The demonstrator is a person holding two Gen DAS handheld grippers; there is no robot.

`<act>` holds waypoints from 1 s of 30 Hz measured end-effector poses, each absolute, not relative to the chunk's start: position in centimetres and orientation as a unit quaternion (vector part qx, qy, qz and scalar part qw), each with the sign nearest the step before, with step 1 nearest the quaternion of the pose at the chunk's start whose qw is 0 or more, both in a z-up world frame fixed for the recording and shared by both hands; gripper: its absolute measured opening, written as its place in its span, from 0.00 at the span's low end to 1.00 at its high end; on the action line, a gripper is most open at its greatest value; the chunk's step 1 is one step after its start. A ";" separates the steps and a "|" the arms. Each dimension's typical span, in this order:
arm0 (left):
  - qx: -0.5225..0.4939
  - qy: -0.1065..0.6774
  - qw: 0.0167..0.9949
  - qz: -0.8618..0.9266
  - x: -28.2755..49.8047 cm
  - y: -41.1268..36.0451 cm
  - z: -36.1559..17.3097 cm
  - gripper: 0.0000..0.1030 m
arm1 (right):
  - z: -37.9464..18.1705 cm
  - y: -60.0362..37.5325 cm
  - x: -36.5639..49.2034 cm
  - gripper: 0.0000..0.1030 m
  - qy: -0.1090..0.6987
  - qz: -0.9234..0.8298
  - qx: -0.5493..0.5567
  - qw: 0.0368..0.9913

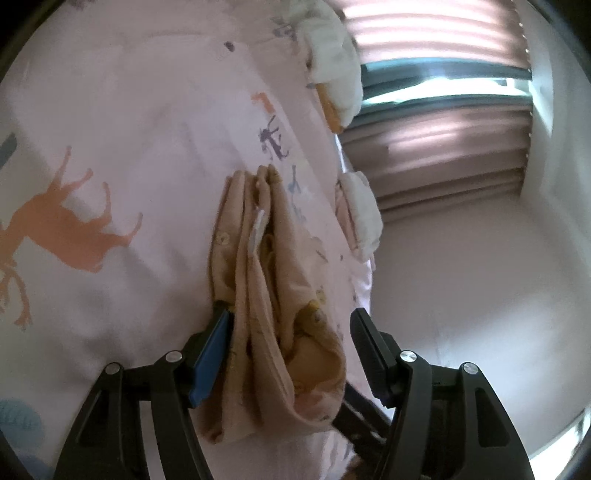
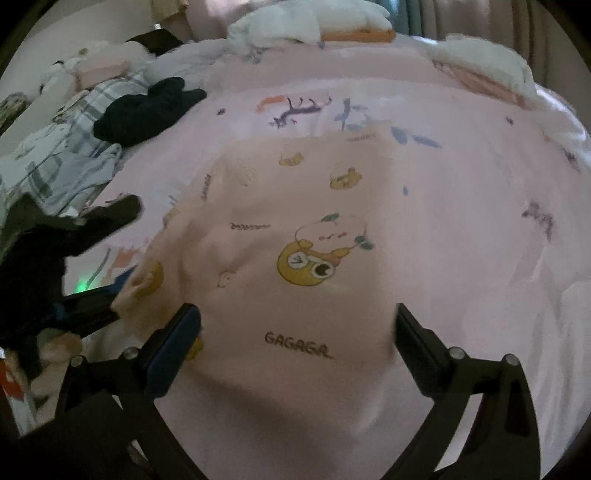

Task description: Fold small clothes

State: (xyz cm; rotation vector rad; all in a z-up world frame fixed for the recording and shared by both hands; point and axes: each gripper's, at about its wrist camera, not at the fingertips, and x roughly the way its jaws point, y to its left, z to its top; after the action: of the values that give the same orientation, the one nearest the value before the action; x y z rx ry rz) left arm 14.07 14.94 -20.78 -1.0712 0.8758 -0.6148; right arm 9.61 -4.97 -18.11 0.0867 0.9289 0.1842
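I look down on a bed (image 2: 461,177) with a pink cover printed with small animals. The garment (image 2: 295,240), a small peach piece of clothing with yellow cartoon faces and the word GAGAGA, lies spread on this cover just in front of my right gripper (image 2: 297,326). The jaws of this gripper stand wide apart above the cloth and nothing is between the pads; they touch no fabric that I can see. In the left wrist view the same garment (image 1: 266,280) is bunched in long folds and runs between the fingers of my left gripper (image 1: 291,328). The blue pad (image 1: 210,363) on the left side touches the fabric, but the other finger stands clear of it with a gap, so I cannot tell if this gripper really clamps the cloth or only carries it against one finger. In the right wrist view the left gripper (image 2: 92,299) shows at the left edge, at the side of the garment, with a gloved hand (image 2: 44,243) behind it. A dark cloth (image 2: 147,107) and a plaid cloth (image 2: 74,147) lie at the far left of the bed, well apart from the garment. White pillows (image 2: 314,18) rest at the far end.
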 end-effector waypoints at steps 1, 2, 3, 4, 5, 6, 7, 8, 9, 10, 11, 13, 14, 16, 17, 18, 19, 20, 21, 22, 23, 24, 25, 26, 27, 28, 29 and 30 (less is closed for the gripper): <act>-0.489 0.396 0.726 -0.279 13.9 15.1 -20.8 0.62 | -17.6 -5.0 9.3 0.98 0.441 0.085 0.033 0.893; -0.494 0.394 0.725 -0.276 13.8 15.4 -20.8 0.62 | -16.9 -5.0 8.9 0.98 0.429 0.082 0.026 0.899; -0.498 0.392 0.723 -0.274 13.7 15.6 -20.9 0.62 | -16.3 -5.0 8.5 0.98 0.417 0.085 0.021 0.905; -0.503 0.391 0.721 -0.272 13.6 15.8 -21.0 0.62 | -15.7 -5.0 8.2 0.96 0.407 0.091 0.018 0.909; -0.506 0.391 0.719 -0.272 13.6 15.9 -21.0 0.62 | -15.1 -4.9 7.9 0.96 0.395 0.100 0.018 0.913; -0.506 0.392 0.719 -0.272 13.7 16.0 -21.0 0.62 | -14.6 -4.7 7.7 0.94 0.385 0.113 0.023 0.916; -0.503 0.393 0.720 -0.272 13.7 16.0 -21.0 0.62 | -14.4 -4.4 7.8 0.91 0.377 0.129 0.028 0.917; -0.493 0.397 0.724 -0.273 13.7 15.9 -21.0 0.62 | -14.5 -3.8 7.9 0.87 0.373 0.153 0.029 0.915; -0.485 0.401 0.728 -0.274 13.6 15.9 -21.0 0.62 | -14.9 -3.1 8.3 0.74 0.377 0.172 0.025 0.910; -0.475 0.406 0.731 -0.275 13.6 15.8 -20.9 0.62 | -15.5 -2.5 8.8 0.66 0.386 0.185 0.020 0.903; -0.463 0.411 0.736 -0.274 13.6 15.6 -20.8 0.62 | -16.5 -1.6 9.6 0.54 0.405 0.198 0.016 0.893; -0.451 0.415 0.741 -0.274 13.4 15.4 -20.7 0.62 | -17.8 -0.6 10.3 0.40 0.418 0.225 0.025 0.880; -0.444 0.418 0.743 -0.277 13.4 15.4 -20.7 0.63 | -18.4 -0.1 10.6 0.38 0.420 0.248 0.036 0.872; -0.440 0.422 0.741 -0.282 13.3 15.4 -20.8 0.63 | -19.0 0.9 10.8 0.38 0.418 0.282 0.049 0.862; -0.439 0.426 0.739 -0.284 13.3 15.4 -20.9 0.62 | -19.2 1.4 10.8 0.38 0.414 0.289 0.047 0.862; -0.438 0.428 0.738 -0.284 13.4 15.4 -20.9 0.63 | -19.3 1.8 10.7 0.39 0.412 0.300 0.044 0.860; -0.434 0.432 0.738 -0.283 13.4 15.3 -21.0 0.63 | -19.5 2.1 10.6 0.40 0.414 0.316 0.044 0.852; -0.431 0.435 0.739 -0.282 13.4 15.2 -21.0 0.62 | -19.6 2.2 10.3 0.40 0.418 0.323 0.044 0.848; -0.426 0.436 0.742 -0.281 13.4 15.0 -20.9 0.63 | -19.8 2.3 10.1 0.40 0.423 0.327 0.041 0.844; -0.416 0.438 0.747 -0.279 13.3 14.8 -20.8 0.62 | -19.8 2.5 9.6 0.40 0.422 0.335 0.036 0.842; -0.408 0.440 0.751 -0.275 13.2 14.5 -20.7 0.63 | -19.8 2.5 9.3 0.40 0.422 0.346 0.034 0.837; -0.401 0.441 0.756 -0.270 13.2 14.2 -20.7 0.62 | -19.7 2.5 9.0 0.40 0.426 0.357 0.037 0.831; -0.394 0.441 0.761 -0.266 13.4 13.9 -20.5 0.62 | -19.6 2.5 8.7 0.38 0.428 0.363 0.041 0.827; -0.385 0.441 0.768 -0.261 13.3 13.5 -20.4 0.62 | -19.5 2.3 8.5 0.38 0.429 0.363 0.043 0.826; -0.375 0.441 0.774 -0.256 13.3 13.2 -20.3 0.63 | -19.2 2.0 8.2 0.39 0.432 0.359 0.040 0.826; -0.362 0.442 0.780 -0.253 13.3 12.8 -20.3 0.62 | -19.0 1.7 8.0 0.40 0.435 0.357 0.039 0.826; -0.349 0.443 0.787 -0.251 13.2 12.5 -20.2 0.62 | -18.7 1.1 7.8 0.43 0.435 0.351 0.043 0.828; -0.338 0.445 0.791 -0.249 13.2 12.2 -20.1 0.62 | -18.3 0.4 7.7 0.52 0.433 0.344 0.046 0.832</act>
State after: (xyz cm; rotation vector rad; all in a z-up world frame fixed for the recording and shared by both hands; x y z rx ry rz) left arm 13.15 12.17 -20.10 -0.7268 0.9566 -0.5350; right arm 7.71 0.37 -18.29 0.0968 0.9181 0.7304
